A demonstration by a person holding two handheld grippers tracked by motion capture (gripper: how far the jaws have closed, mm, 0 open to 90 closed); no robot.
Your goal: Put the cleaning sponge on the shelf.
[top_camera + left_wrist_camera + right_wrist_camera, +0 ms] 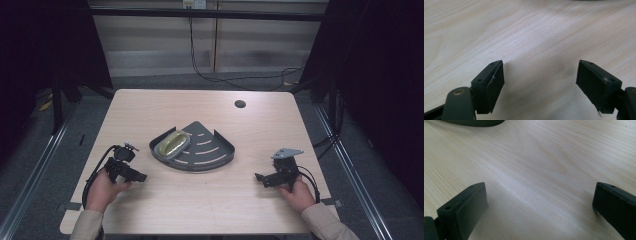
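Both the left gripper (540, 76) and right gripper (540, 206) rest with jaws spread, empty; ahead of them the stiff corner tray (220, 156) looks light, best pinched at its rim.

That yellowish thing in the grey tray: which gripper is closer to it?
Left. The left gripper sits just below-left of the yellowish object; the right gripper lies far across the table.

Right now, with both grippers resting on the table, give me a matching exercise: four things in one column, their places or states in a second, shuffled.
Things:
1. corner shelf tray
2. yellow-green oval item
3. round hole
4. left gripper

Places or states:
A. far side of the tabletop, right of middle
B. jaws open, nothing between them
C. middle of the table
D. lying in the tray's left part

Pairs: 1-C, 2-D, 3-A, 4-B
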